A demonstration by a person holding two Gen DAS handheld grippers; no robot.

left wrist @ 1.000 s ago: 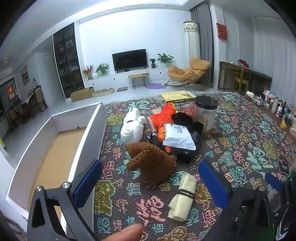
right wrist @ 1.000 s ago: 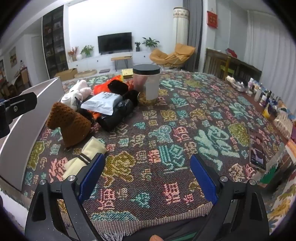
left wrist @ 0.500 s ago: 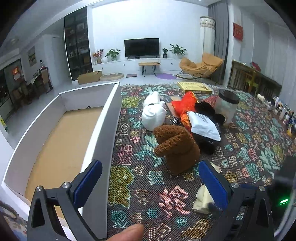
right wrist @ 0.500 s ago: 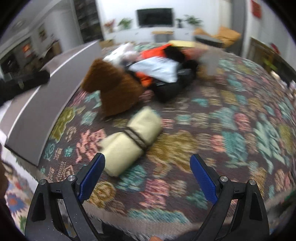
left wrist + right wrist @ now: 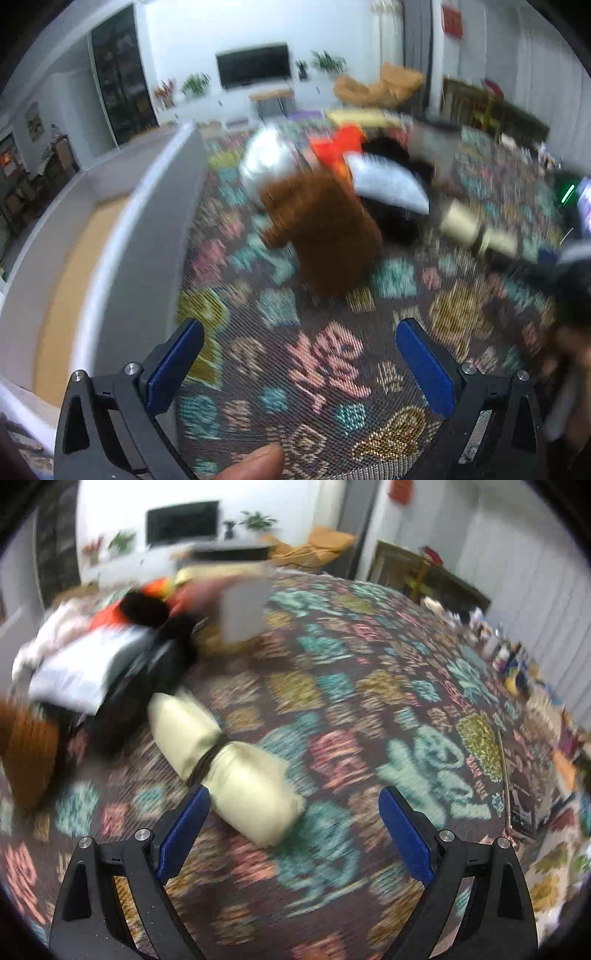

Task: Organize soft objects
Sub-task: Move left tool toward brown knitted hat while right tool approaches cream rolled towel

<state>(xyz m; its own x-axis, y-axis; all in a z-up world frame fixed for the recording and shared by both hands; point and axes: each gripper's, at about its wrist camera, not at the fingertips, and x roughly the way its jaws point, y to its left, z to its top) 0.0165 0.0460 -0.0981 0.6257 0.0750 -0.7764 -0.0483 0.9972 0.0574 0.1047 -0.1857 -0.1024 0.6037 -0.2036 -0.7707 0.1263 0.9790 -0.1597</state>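
A brown plush toy (image 5: 325, 229) lies on the patterned cloth (image 5: 321, 354), just ahead of my open left gripper (image 5: 299, 350). Behind it sit a white plush (image 5: 264, 162), an orange item (image 5: 340, 144), a white mailer bag (image 5: 388, 181) and black items. A cream rolled cloth tied with a dark band (image 5: 221, 753) lies close in front of my open right gripper (image 5: 295, 819), its near end between the fingers' line. The same roll (image 5: 476, 229) shows at the right in the left wrist view. Both views are motion-blurred.
A large white open box with a tan floor (image 5: 110, 236) stands left of the cloth. A jar with a dark lid (image 5: 240, 602) stands behind the pile. Small bottles (image 5: 502, 653) and a phone (image 5: 521, 805) line the right edge.
Both grippers moved forward and down toward the pile. The right one swung over the cream roll, which now lies just before its fingers. The left drew closer to the brown plush.
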